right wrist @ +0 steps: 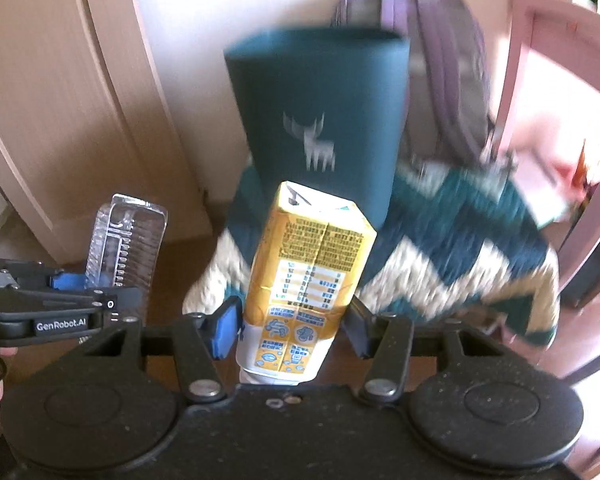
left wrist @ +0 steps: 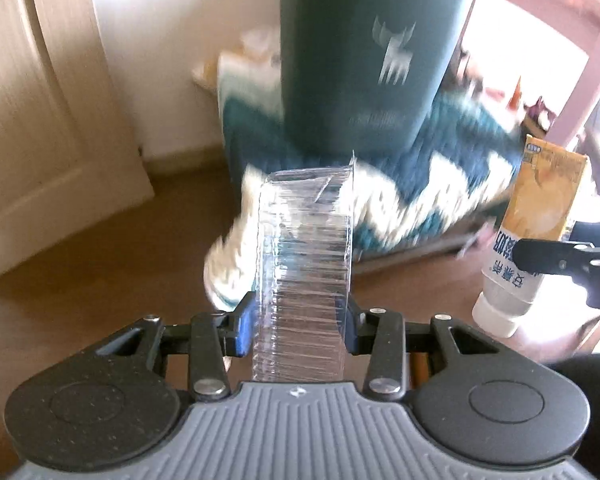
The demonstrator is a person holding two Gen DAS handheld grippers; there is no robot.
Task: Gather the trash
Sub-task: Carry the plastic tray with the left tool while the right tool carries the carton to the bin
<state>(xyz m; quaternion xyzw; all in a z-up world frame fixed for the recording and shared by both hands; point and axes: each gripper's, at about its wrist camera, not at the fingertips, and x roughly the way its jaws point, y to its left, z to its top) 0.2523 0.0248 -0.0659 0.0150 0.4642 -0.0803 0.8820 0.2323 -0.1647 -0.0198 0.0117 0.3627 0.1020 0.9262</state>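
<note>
My left gripper (left wrist: 300, 328) is shut on a clear ribbed plastic container (left wrist: 306, 264), which stands up between the blue pads; the same container (right wrist: 126, 240) shows at the left of the right wrist view. My right gripper (right wrist: 290, 330) is shut on a yellow and white drink carton (right wrist: 308, 280), cap end toward the camera; this carton (left wrist: 532, 236) appears at the right edge of the left wrist view. Ahead of both grippers stands a tall dark teal bin (right wrist: 320, 120) with a white deer logo, its open top seen only in the right wrist view.
A teal and cream zigzag blanket (right wrist: 452, 240) lies behind and around the bin's base. A purple backpack (right wrist: 440, 52) leans on the wall behind. A beige wardrobe door (left wrist: 40, 120) is at the left, a pink frame (left wrist: 572, 80) at the right, over brown wooden floor (left wrist: 100, 260).
</note>
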